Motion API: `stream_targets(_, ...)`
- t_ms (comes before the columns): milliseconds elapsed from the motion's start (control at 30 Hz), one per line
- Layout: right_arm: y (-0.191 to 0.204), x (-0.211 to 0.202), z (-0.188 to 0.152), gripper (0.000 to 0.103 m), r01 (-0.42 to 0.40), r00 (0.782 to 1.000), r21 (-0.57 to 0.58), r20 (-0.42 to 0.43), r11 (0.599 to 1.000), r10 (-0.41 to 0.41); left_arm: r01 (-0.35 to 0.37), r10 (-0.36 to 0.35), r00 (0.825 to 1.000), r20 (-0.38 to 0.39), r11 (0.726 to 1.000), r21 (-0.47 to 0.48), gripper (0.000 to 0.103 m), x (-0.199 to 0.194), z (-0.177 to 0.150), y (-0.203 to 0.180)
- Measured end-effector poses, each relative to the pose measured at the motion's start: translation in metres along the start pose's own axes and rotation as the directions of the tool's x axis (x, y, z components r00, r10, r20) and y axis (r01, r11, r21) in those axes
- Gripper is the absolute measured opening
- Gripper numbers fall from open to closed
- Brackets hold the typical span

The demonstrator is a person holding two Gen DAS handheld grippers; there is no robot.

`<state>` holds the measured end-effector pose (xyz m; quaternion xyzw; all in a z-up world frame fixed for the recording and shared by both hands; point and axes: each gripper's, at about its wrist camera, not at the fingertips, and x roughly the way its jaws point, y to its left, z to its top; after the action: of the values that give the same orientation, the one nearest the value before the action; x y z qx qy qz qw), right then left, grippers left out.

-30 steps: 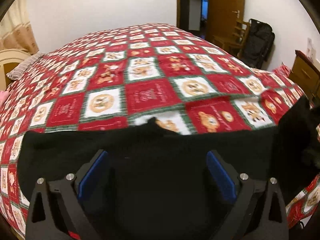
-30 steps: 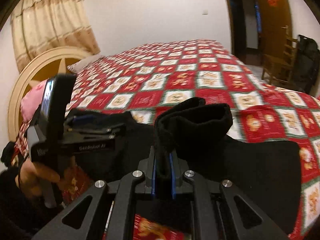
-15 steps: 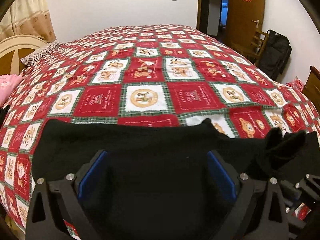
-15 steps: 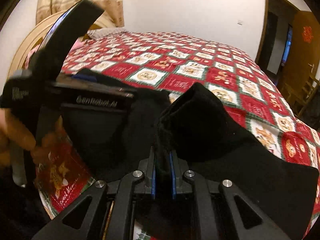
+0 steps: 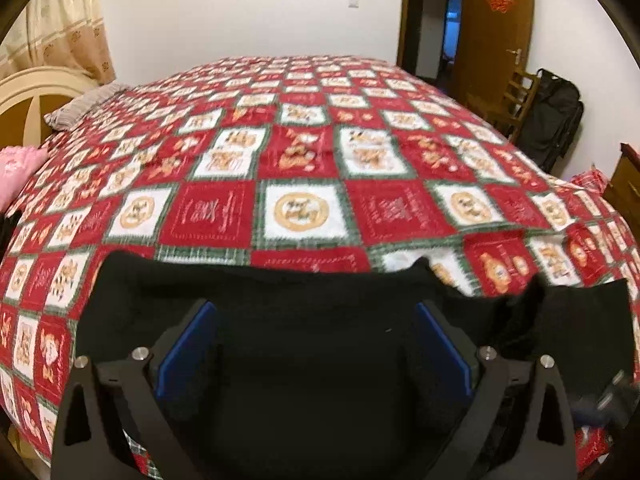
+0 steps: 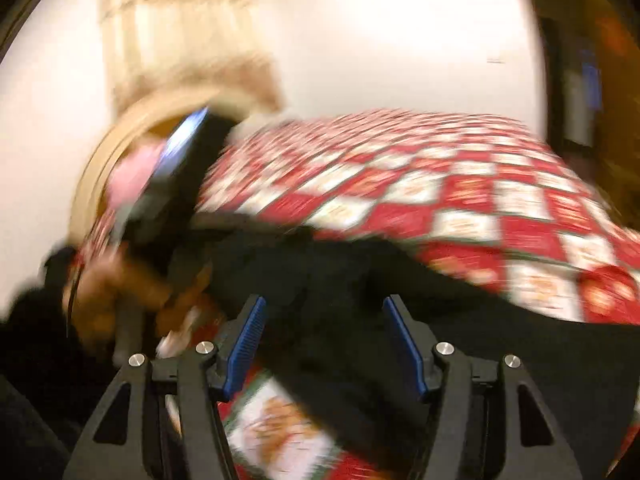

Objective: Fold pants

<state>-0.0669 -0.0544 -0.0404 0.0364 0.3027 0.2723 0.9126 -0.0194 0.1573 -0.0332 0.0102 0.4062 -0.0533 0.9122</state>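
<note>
Nearest to you, the black pants (image 5: pixel 304 344) lie spread along the near edge of the bed (image 5: pixel 304 208), on its red, white and green checked quilt, and they fill the lower part of both wrist views. Your left gripper (image 5: pixel 316 344) hangs over the cloth with its blue-padded fingers (image 5: pixel 188 344) set wide apart; the pants lie flat beneath and between them, and neither pad presses on the fabric. Your right gripper (image 6: pixel 324 344) has just let its fingers (image 6: pixel 246 340) spread to a middling gap, and the fold of pants sits loose between the pads, no longer pinched; the blur there hides whether a pad brushes the cloth. Farther off, the quilt runs back to a white wall. From the left wrist you can see a rounded cream headboard (image 5: pixel 36 92) with a striped pillow (image 5: pixel 80 104) and a pink cushion (image 5: pixel 16 172) at the left, a beige curtain (image 5: pixel 60 36) above them, and at the right a wooden door (image 5: pixel 496 28), a wooden chair (image 5: pixel 508 100) and a black bag (image 5: pixel 552 120). The right wrist view is heavily smeared, yet only it shows your left hand (image 6: pixel 120 300) wrapped around the other gripper's handle at the left edge.
</note>
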Motion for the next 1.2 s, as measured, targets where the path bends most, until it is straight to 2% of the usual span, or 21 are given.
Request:
stream_targets(33, -0.024, -0.016, 0.005, 0.056, 0.057, 0.998, 0.078, 0.029, 0.995, -0.059, 0.009, -0.009, 1.0, 0.006, 1.0, 0.01, 0.101, -0.003, 0.001, -0.003)
stream_targets(67, -0.04, -0.026, 0.007, 0.044, 0.102, 0.994, 0.119, 0.036, 0.988, -0.107, 0.021, -0.021, 1.0, 0.009, 1.0, 0.022, 0.101, -0.005, 0.002, -0.008)
stream_targets(100, -0.055, -0.035, 0.008, 0.037, 0.148, 0.987, 0.149, 0.032, 0.978, -0.155, 0.042, -0.042, 0.999, 0.011, 0.999, 0.034, 0.101, -0.008, 0.003, -0.012)
stream_targets(167, -0.085, -0.057, 0.005, 0.035, 0.262, 0.962, 0.195, 0.019, 0.945, -0.271, 0.096, -0.096, 0.995, 0.007, 0.994, 0.053, 0.101, -0.012, 0.003, -0.021)
stream_targets(267, -0.116, -0.088, -0.007, 0.035, 0.367, 0.925, 0.257, -0.002, 0.894, -0.379, 0.177, -0.176, 0.984, -0.029, 0.982, 0.067, 0.101, -0.009, -0.002, -0.039)
stream_targets(333, -0.131, -0.105, -0.019, 0.035, 0.421, 0.901, 0.291, -0.027, 0.859, -0.432, 0.198, -0.192, 0.978, -0.079, 0.978, 0.072, 0.101, 0.002, -0.009, -0.051)
stream_targets(433, -0.143, -0.111, -0.032, 0.036, 0.447, 0.89, 0.328, -0.076, 0.832, -0.449, 0.201, -0.192, 0.972, -0.135, 0.978, 0.053, 0.101, 0.015, -0.018, -0.061)
stream_targets(567, -0.153, -0.103, -0.047, 0.036, 0.381, 0.924, 0.405, -0.128, 0.831, -0.361, 0.226, -0.221, 0.959, -0.177, 0.974, 0.007, 0.101, 0.021, -0.026, -0.066)
stream_targets(667, -0.151, -0.091, -0.051, 0.036, 0.379, 0.925, 0.413, -0.157, 0.828, -0.345, 0.228, -0.224, 0.958, -0.179, 0.974, 0.004, 0.101, 0.019, -0.028, -0.07)
stream_targets(733, -0.143, -0.081, -0.054, 0.036, 0.395, 0.918, 0.378, -0.194, 0.837, -0.346, 0.245, -0.24, 0.952, -0.189, 0.97, 0.001, 0.101, 0.019, -0.03, -0.073)
stream_targets(800, -0.134, -0.078, -0.053, 0.035, 0.441, 0.895, 0.302, -0.21, 0.845, -0.392, 0.246, -0.239, 0.951, -0.196, 0.969, 0.012, 0.101, 0.019, -0.032, -0.077)
stream_targets(833, -0.128, -0.077, -0.052, 0.031, 0.464, 0.882, 0.259, -0.222, 0.847, -0.415, 0.243, -0.234, 0.952, -0.197, 0.97, 0.02, 0.101, 0.019, -0.032, -0.078)
stream_targets(867, -0.126, -0.076, -0.051, 0.015, 0.474, 0.876, 0.236, -0.224, 0.848, -0.427, 0.241, -0.232, 0.952, -0.198, 0.97, 0.024, 0.101, 0.019, -0.032, -0.078)
stream_targets(900, -0.124, -0.077, -0.051, 0.011, 0.481, 0.871, 0.216, -0.227, 0.85, -0.435, 0.24, -0.232, 0.952, -0.199, 0.97, 0.021, 0.101, 0.018, -0.032, -0.077)
stream_targets(967, -0.128, -0.082, -0.051, 0.009, 0.479, 0.873, 0.227, -0.219, 0.848, -0.435, 0.248, -0.242, 0.95, -0.199, 0.969, 0.004, 0.101, 0.018, -0.032, -0.075)
stream_targets(1033, -0.138, -0.095, -0.051, 0.007, 0.465, 0.884, 0.285, -0.189, 0.838, -0.427, 0.25, -0.246, 0.948, -0.202, 0.968, -0.005, 0.101, 0.018, -0.031, -0.074)
stream_targets(1100, -0.146, -0.107, -0.051, 0.004, 0.474, 0.88, 0.313, -0.167, 0.823, -0.444, 0.248, -0.243, 0.948, -0.203, 0.969, 0.0, 0.101, 0.016, -0.03, -0.073)
stream_targets(1200, -0.168, -0.119, -0.061, 0.001, 0.498, 0.867, 0.36, -0.195, 0.789, -0.458, 0.24, -0.234, 0.954, -0.189, 0.971, 0.008, 0.101, 0.015, -0.029, -0.07)
